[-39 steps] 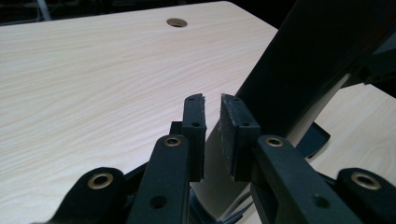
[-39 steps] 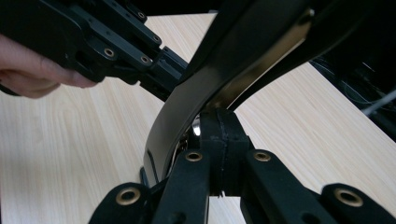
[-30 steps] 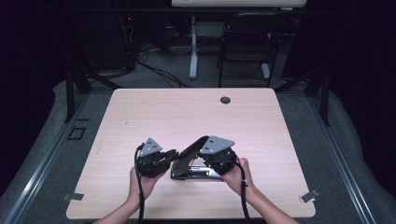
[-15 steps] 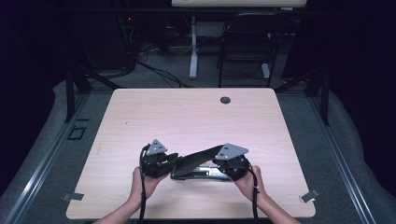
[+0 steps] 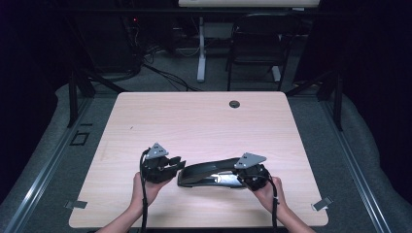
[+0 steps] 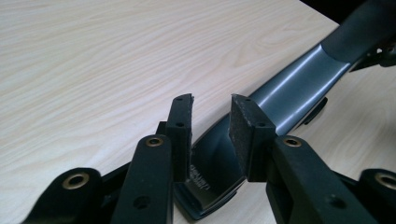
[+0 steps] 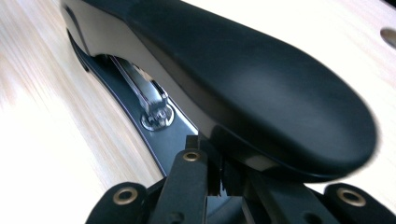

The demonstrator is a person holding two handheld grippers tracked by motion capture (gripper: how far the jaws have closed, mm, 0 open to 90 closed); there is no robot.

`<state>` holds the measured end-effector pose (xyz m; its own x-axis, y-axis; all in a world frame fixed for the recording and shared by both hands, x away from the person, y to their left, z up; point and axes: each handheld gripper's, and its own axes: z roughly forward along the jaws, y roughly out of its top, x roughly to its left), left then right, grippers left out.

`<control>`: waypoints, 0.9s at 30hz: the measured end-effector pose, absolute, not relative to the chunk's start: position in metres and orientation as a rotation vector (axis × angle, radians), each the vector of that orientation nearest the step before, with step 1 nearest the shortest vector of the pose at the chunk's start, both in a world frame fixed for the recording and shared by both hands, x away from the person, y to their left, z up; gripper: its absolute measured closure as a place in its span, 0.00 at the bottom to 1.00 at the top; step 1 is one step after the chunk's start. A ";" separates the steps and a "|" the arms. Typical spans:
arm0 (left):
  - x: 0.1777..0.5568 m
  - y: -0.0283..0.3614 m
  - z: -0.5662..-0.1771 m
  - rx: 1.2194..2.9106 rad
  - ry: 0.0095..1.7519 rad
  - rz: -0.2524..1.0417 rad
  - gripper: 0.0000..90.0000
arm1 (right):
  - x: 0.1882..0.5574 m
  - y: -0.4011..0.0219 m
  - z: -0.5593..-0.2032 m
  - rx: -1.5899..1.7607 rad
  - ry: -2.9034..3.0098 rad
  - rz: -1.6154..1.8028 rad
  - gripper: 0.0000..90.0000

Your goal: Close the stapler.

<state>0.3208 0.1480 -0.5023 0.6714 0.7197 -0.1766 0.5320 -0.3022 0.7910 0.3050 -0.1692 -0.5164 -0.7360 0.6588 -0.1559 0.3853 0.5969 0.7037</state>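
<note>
We looked down on a pale wooden table (image 5: 204,121) with a large black stapler (image 5: 210,173) lying near its front edge, at about six o'clock from the table's middle. A small round grommet (image 5: 234,104) sat at twelve o'clock, well apart from everything.

Our left gripper (image 5: 176,165) sat at nine o'clock of the stapler, at its nose. Its jaws had just been opening; in the left gripper view the pads (image 6: 246,126) stood parted, with the stapler's grey front end (image 6: 219,158) between and below them, and we could not see them pressing on it.

Our right gripper (image 7: 222,179) was at three o'clock of the stapler, jaws closed tight on its rear end, under the broad black handle (image 7: 261,88).

We judged the risks thus: with the left jaws loosened, the stapler hung on one grip at its far end, so it could pivot or skid on the smooth wood. Pressing the handle down might also fire a staple or pinch the left pads.
</note>
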 end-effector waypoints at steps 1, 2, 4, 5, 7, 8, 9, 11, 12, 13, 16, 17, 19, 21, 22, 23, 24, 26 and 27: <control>0.321 0.151 -0.501 1.975 0.982 0.265 0.77 | 0.306 -0.170 -0.518 0.849 2.431 0.922 0.99; 0.322 0.154 -0.500 1.973 0.991 0.256 0.75 | 0.306 -0.172 -0.519 0.867 2.424 0.920 0.99; 0.324 0.158 -0.499 1.967 1.021 0.253 0.62 | 0.307 -0.176 -0.520 0.885 2.440 0.894 0.99; 0.325 0.161 -0.498 1.972 1.030 0.255 0.59 | 0.307 -0.178 -0.522 0.886 2.444 0.890 1.00; 0.327 0.165 -0.496 1.967 1.058 0.258 0.50 | 0.308 -0.183 -0.525 0.913 2.459 0.868 1.00; 0.328 0.168 -0.496 1.968 1.068 0.252 0.46 | 0.309 -0.185 -0.527 0.930 2.463 0.869 1.00; 0.329 0.170 -0.496 1.970 1.079 0.247 0.43 | 0.310 -0.187 -0.528 0.945 2.474 0.857 1.00; 0.330 0.174 -0.497 1.965 1.093 0.245 0.38 | 0.311 -0.190 -0.530 0.958 2.485 0.835 1.00; 0.330 0.175 -0.497 1.955 1.100 0.247 0.35 | 0.311 -0.192 -0.530 0.971 2.477 0.836 1.00; 0.331 0.176 -0.497 1.958 1.105 0.252 0.32 | 0.312 -0.194 -0.530 0.976 2.475 0.835 1.00; 0.332 0.180 -0.496 1.954 1.108 0.261 0.26 | 0.314 -0.198 -0.526 1.008 2.475 0.817 1.00; 0.332 0.181 -0.495 1.957 1.110 0.260 0.24 | 0.315 -0.199 -0.525 1.026 2.480 0.799 1.00; 0.333 0.184 -0.495 1.958 1.115 0.265 0.19 | 0.317 -0.204 -0.521 1.072 2.485 0.784 1.00; 0.334 0.188 -0.495 1.955 1.123 0.257 0.17 | 0.318 -0.209 -0.513 1.103 2.462 0.807 1.00; 0.335 0.189 -0.496 1.948 1.128 0.265 0.17 | 0.318 -0.211 -0.508 1.114 2.454 0.829 1.00; 0.336 0.191 -0.496 1.949 1.134 0.266 0.16 | 0.317 -0.213 -0.503 1.119 2.432 0.854 1.00; 0.337 0.193 -0.496 1.949 1.138 0.264 0.16 | 0.316 -0.215 -0.497 1.116 2.420 0.875 1.00; 0.339 0.196 -0.497 1.946 1.149 0.259 0.15 | 0.313 -0.216 -0.488 1.104 2.394 0.922 1.00; 0.339 0.197 -0.497 1.940 1.156 0.261 0.14 | 0.311 -0.216 -0.484 1.098 2.388 0.932 0.99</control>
<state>0.3392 0.1967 -0.4975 0.5529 0.8018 -0.2269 0.6269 -0.2209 0.7471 0.3107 -0.2159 -0.4835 -0.6379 0.7690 -0.0411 0.5377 0.4830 0.6911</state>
